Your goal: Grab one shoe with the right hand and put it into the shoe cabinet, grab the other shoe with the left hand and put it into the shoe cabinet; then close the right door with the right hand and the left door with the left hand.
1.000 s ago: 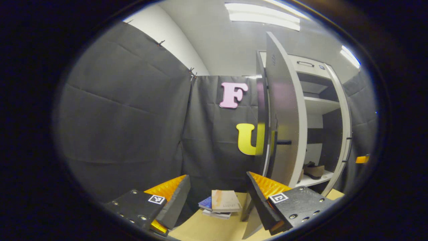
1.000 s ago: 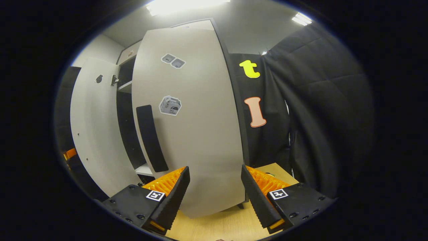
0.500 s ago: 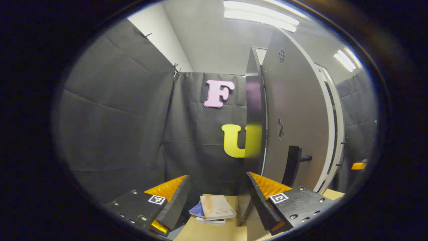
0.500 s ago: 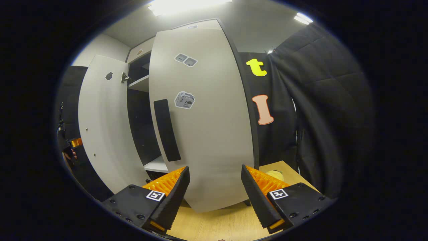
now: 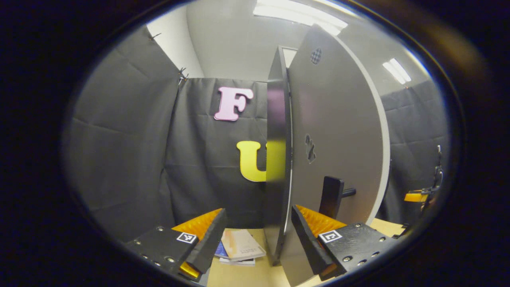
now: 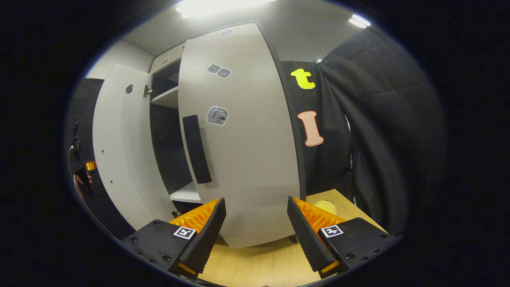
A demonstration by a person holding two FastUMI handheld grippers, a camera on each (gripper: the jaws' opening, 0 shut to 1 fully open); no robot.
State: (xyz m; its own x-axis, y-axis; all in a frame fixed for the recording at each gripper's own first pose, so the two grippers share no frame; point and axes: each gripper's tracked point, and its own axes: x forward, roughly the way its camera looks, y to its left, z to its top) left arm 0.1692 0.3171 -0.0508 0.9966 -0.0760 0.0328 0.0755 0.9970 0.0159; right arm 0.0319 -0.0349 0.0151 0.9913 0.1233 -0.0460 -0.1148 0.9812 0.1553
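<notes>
In the left gripper view the grey left door (image 5: 338,131) of the shoe cabinet faces me with its outer side, its black handle (image 5: 332,196) just above my right finger. The cabinet's dark side panel (image 5: 277,159) stands edge-on beside it. My left gripper (image 5: 257,239) is open with nothing between its fingers. In the right gripper view the grey right door (image 6: 247,159) stands partly open right in front, its black handle (image 6: 196,149) on its left side. My right gripper (image 6: 257,235) is open and empty below the door's bottom edge. The left door (image 6: 115,147) stands open farther left, with the white bottom shelf (image 6: 185,195) between the doors.
A small stack of books (image 5: 239,248) lies on the wooden table (image 5: 239,277) by the cabinet's left side. A yellow object (image 6: 324,206) rests on the table (image 6: 259,267) right of the right door. Black cloth walls close in both sides. The left gripper (image 6: 88,166) is at the far left edge.
The left gripper view has swung round the left door, whose outer face now hides the shelves and the shoe seen earlier. The right gripper has backed slightly from the right door.
</notes>
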